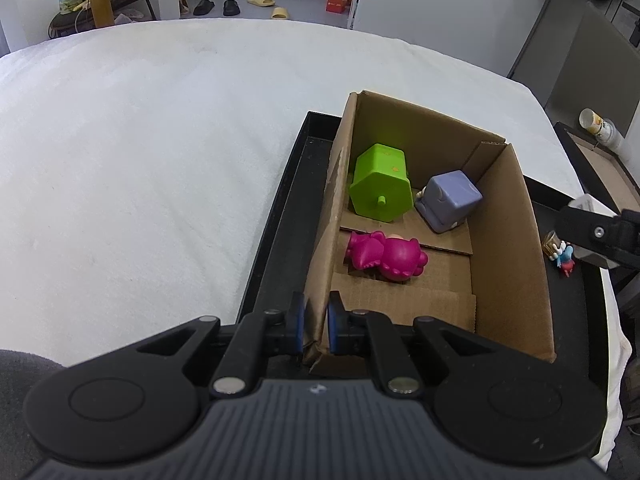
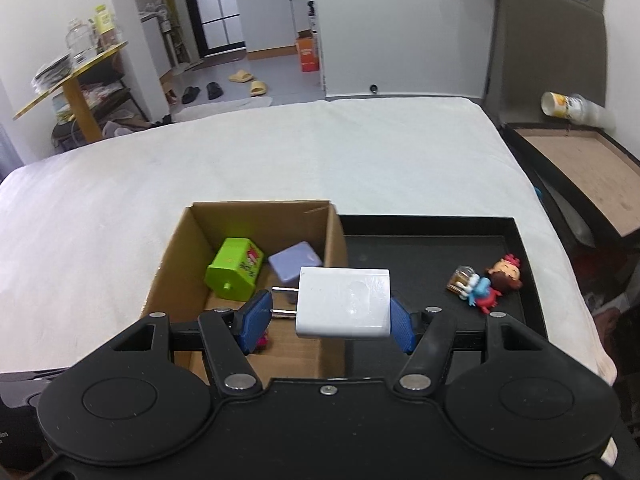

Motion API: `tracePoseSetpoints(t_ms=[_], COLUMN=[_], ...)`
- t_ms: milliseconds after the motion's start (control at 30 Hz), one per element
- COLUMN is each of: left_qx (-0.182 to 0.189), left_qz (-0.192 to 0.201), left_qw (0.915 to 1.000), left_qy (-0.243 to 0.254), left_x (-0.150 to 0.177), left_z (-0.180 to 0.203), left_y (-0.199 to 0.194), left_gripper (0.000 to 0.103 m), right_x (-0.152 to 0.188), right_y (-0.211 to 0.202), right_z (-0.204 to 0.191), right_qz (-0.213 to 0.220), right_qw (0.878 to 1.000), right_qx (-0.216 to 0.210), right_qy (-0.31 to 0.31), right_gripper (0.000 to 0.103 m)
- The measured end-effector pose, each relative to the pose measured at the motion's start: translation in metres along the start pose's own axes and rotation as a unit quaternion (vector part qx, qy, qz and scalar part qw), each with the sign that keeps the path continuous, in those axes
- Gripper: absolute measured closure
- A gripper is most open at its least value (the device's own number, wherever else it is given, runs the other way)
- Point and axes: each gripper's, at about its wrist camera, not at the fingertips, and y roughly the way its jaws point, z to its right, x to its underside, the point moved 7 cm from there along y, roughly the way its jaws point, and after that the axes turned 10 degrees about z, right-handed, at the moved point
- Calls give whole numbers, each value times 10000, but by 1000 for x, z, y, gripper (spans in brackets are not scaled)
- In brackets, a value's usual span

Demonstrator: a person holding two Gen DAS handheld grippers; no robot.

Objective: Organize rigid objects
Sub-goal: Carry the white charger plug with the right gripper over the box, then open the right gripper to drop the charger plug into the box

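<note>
Left wrist view: left claw (image 1: 316, 330) pinches the brown cardboard box's (image 1: 508, 264) near wall, box sitting in a black tray (image 1: 280, 216). Right claw (image 2: 326, 318) grips a white plug charger (image 2: 344, 302) above the box's edge; a small doll figurine (image 2: 490, 286) lies in the tray.

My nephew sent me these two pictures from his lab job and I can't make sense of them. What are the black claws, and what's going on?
Each picture comes from a camera mounted on a hand-held pincer; a person holds one in each hand. In the left view, the left gripper is pinched shut on the wall of a cardboard box, steadying it. The box sits in a black tray on a white cloth and holds a green toy, a lavender block and a pink figure. In the right view, the right gripper holds a white charger near the box. A small doll lies in the tray.
</note>
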Motion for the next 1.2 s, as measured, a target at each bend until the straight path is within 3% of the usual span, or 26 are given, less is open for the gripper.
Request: tracePoseSetpoints(t_ms=[500,700,967,1067,1200], left_qx=[202,272,339,367,387], left_qz=[-34,-76,-111,-123,-126], left_qw=[9997,9993,9987,9985,9983], left_qy=[-165,-265,-364,-380,-410], left_x=[0,0,-1,-1,-1], left_z=[-7,-10,-13,-14,-15], left_y=[1,2,3,3,3], left_gripper=[92,92,92,91,91], right_x=[0,3,9,8,8], right_y=[14,25,42,41,33], right_z=[-43,-61,-69,-66,-61], right_qz=[24,2,-139,-64,-82], right_qw=[9976,9924,9866,9865,9884], right_qx=[-404,-625,-559,-345,-387], right_qy=[-565,-1063,-1527,-1602,-1469], right_gripper=[42,42,41,31,31])
